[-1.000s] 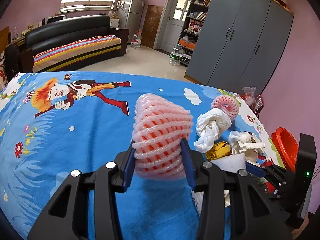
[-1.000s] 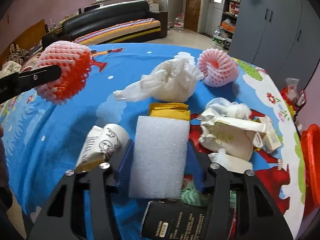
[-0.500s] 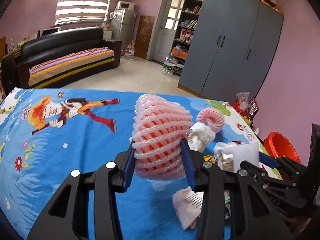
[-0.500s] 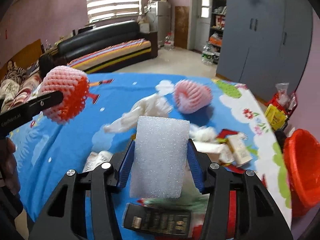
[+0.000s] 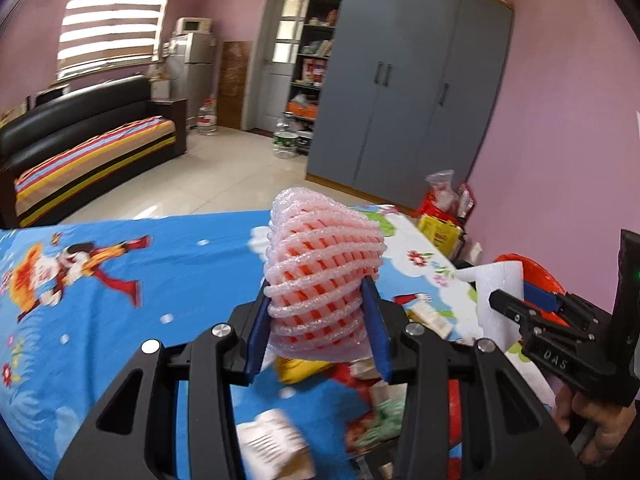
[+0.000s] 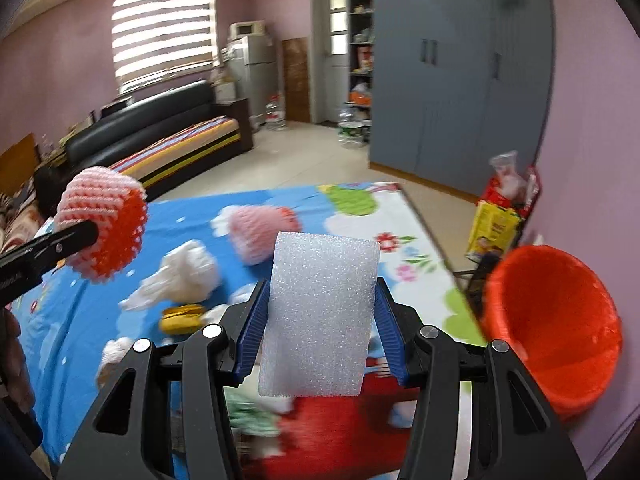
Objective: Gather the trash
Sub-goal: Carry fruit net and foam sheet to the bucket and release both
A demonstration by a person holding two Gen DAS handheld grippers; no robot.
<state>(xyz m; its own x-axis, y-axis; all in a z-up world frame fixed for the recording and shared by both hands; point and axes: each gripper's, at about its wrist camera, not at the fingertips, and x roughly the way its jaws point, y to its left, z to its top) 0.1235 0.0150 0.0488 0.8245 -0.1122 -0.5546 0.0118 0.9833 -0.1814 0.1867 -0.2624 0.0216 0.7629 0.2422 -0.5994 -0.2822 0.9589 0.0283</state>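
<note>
While both grippers are raised above the table, each one carries 1 piece of trash. Left gripper point(image 5: 316, 330): blue pads pressed against both sides of a pink foam fruit net point(image 5: 322, 280), which stands upright between them, clear of the blue cartoon tablecloth point(image 5: 120, 280). Right gripper point(image 6: 318, 328): pads clamped on the 2 long edges of a white foam block point(image 6: 318, 316), also held in the air.

Right wrist view: orange bin point(image 6: 554, 328) sits off the table's right edge, just right of the foam block, mouth tilted toward the camera. Left on the cloth: a 2nd pink net point(image 6: 262, 232), a crumpled white bag point(image 6: 186, 276), a yellow wrapper point(image 6: 180, 318); other scraps near the bottom are too blurred to name.

Background: black sofa point(image 5: 80, 128), grey wardrobe point(image 5: 408, 92), pink walls.
</note>
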